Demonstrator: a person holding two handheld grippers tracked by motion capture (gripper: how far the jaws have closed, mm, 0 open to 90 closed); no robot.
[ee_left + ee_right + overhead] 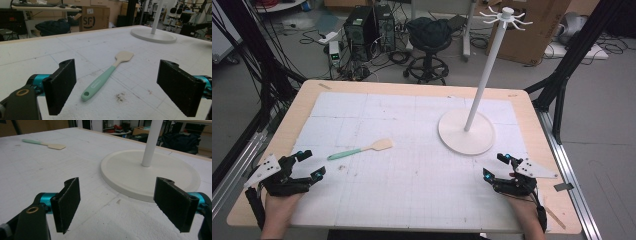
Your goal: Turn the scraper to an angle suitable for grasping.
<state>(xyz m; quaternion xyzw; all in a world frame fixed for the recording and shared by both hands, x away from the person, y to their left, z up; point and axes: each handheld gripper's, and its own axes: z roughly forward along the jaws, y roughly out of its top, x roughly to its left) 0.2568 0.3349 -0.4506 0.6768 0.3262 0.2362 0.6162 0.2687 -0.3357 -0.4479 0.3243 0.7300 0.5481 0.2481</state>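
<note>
A spatula [361, 149] with a mint-green handle and a beige blade lies flat on the white mat, left of centre. My left gripper [311, 164] rests near the front left corner, open and empty, with the spatula [105, 76] just ahead between its jaws' line of sight. A white stand [484, 82] with a round base and hooked top rises at the right of the mat. My right gripper [495, 166] sits at the front right, open and empty, facing the stand's base [150, 173]. The spatula [45, 143] also lies far off to the left in the right gripper view.
The white gridded mat [412, 150] covers a wooden table [307, 87]. Beyond the table's far edge stand a black stool [429, 45], computer towers [367, 25] and a cardboard box [532, 30]. Black frame posts flank both sides of the table.
</note>
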